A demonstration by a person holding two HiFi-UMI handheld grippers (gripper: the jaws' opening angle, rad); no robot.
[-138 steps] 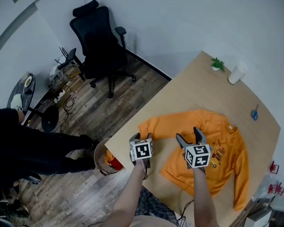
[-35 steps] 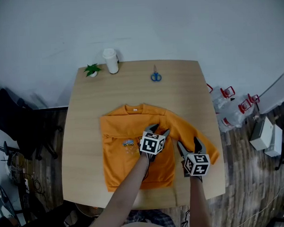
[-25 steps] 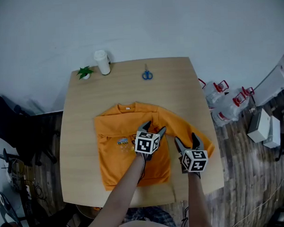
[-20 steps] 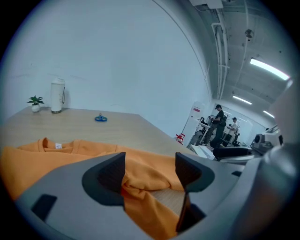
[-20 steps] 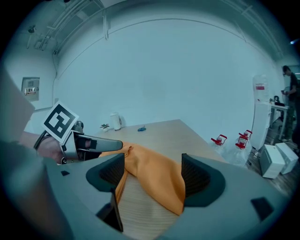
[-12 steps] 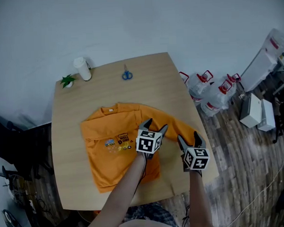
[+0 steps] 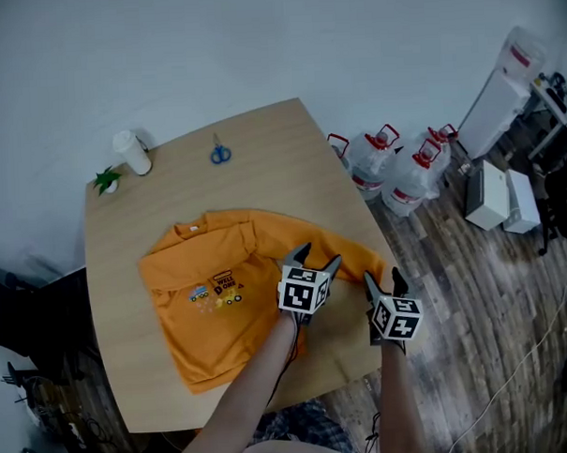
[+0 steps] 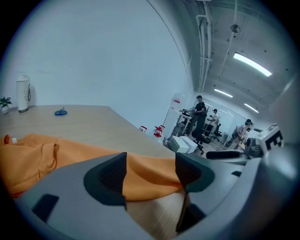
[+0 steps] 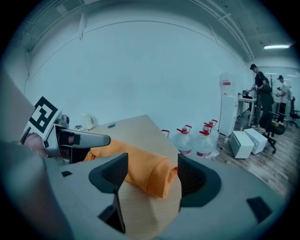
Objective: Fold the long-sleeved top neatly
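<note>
From above I see the wooden table (image 7: 261, 147) with the orange long-sleeved top (image 7: 212, 299) spread left of centre, print up, and one sleeve (image 7: 355, 253) running to the near right edge. Only my right gripper (image 7: 384, 278) view shows that sleeve's cuff (image 9: 161, 180) between my parted jaws; they have just been closing and do not touch it. My left gripper (image 7: 319, 258) gapes too, with orange cloth beyond it. Water jugs (image 7: 394, 174) stand on the floor to the right. A white cup (image 7: 130, 152) and blue scissors (image 7: 220, 155) sit at the table's far side.
</note>
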